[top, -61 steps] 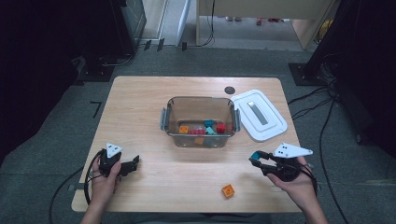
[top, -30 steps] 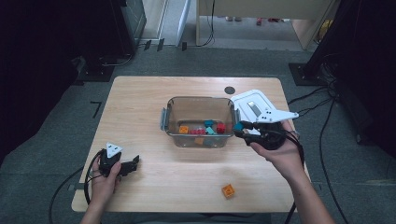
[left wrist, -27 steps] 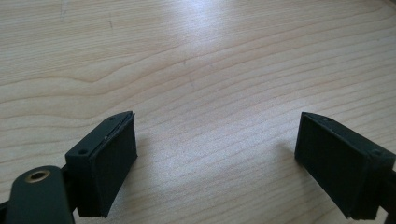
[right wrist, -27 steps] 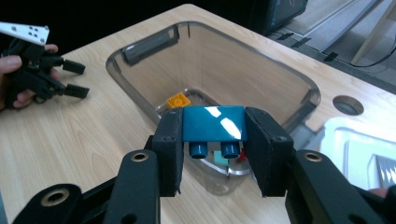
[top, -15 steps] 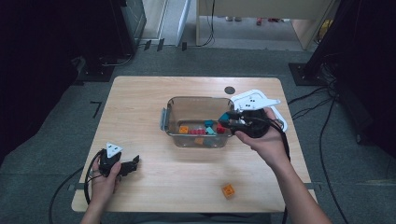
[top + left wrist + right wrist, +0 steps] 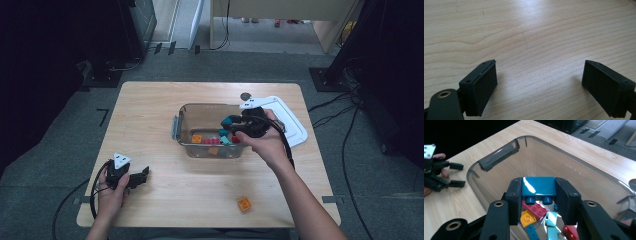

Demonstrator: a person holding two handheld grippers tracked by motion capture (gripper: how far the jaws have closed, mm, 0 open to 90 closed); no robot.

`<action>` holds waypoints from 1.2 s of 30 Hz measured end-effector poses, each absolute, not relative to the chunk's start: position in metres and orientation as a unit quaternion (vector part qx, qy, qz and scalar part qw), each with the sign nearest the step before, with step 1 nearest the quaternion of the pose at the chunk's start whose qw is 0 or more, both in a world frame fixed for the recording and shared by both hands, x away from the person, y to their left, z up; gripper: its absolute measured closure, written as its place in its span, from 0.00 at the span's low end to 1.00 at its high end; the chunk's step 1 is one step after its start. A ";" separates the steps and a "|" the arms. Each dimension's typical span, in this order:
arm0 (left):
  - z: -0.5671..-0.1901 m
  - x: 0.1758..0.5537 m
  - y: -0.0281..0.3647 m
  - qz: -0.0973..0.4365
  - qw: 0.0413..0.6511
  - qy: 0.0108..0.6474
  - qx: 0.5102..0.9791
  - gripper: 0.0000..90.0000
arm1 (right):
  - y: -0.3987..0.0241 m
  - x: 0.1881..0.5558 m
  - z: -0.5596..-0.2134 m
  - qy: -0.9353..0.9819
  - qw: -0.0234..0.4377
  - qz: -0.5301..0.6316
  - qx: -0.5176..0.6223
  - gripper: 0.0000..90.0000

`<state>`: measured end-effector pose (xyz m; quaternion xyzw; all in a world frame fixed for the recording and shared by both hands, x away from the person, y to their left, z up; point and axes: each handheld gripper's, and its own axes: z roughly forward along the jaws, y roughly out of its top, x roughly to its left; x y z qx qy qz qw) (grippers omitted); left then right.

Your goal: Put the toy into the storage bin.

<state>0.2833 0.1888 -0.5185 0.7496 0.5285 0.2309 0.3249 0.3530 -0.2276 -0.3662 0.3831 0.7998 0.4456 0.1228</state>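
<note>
Teal brick, clamped between the two black jaws of my right gripper, hangs over the open clear bin with its two studs pointing down toward the bricks already inside. From the high view I see the same brick as a small teal block at the front of the right gripper, above the right half of the bin.

Below it in the right gripper view I count a dark red plate, an orange brick, a light teal piece, a darker blue piece and a red brick; they lie jumbled and partly hidden behind the jaws, so there may be more. Nothing stands between the held brick and the pile.

Around the bin on the wooden table I see one white lid lying flat just to its right, partly behind my right hand, and one orange brick alone near the front edge, well apart from the bin.

My left gripper rests on the table at the front left, far from the bin. Its own view shows the jaws spread wide with only bare wood between them, which the high view is too small to confirm. The right gripper view also catches that left gripper in the distance.
</note>
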 end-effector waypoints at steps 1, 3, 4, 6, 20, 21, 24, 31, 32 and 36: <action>-0.519 0.283 0.189 0.231 0.325 0.529 0.750 0.14 | -0.226 0.356 -0.368 0.798 0.121 0.446 0.386 0.67; -0.519 0.283 0.189 0.231 0.325 0.529 0.749 0.14 | -0.222 0.361 -0.370 0.797 0.117 0.445 0.392 0.67; -0.519 0.283 0.189 0.231 0.325 0.529 0.749 0.14 | -0.220 0.364 -0.370 0.796 0.117 0.444 0.394 0.67; -0.518 0.283 0.189 0.230 0.324 0.528 0.750 0.14 | -0.216 0.369 -0.371 0.795 0.115 0.444 0.396 0.67; -0.519 0.283 0.189 0.230 0.325 0.528 0.750 0.14 | -0.190 0.397 -0.389 0.799 0.099 0.410 0.428 0.66; -0.518 0.283 0.189 0.230 0.325 0.528 0.750 0.14 | -0.190 0.398 -0.390 0.799 0.099 0.409 0.429 0.66; -0.518 0.283 0.189 0.230 0.325 0.528 0.750 0.14 | -0.189 0.399 -0.392 0.798 0.099 0.409 0.432 0.66; -0.518 0.283 0.189 0.230 0.325 0.528 0.750 0.14 | -0.186 0.403 -0.395 0.808 0.091 0.384 0.437 0.66; -0.519 0.283 0.189 0.230 0.325 0.528 0.750 0.14 | -0.186 0.403 -0.396 0.811 0.085 0.381 0.436 0.66; -0.519 0.283 0.189 0.230 0.325 0.528 0.750 0.14 | -0.184 0.403 -0.398 0.814 0.083 0.376 0.434 0.65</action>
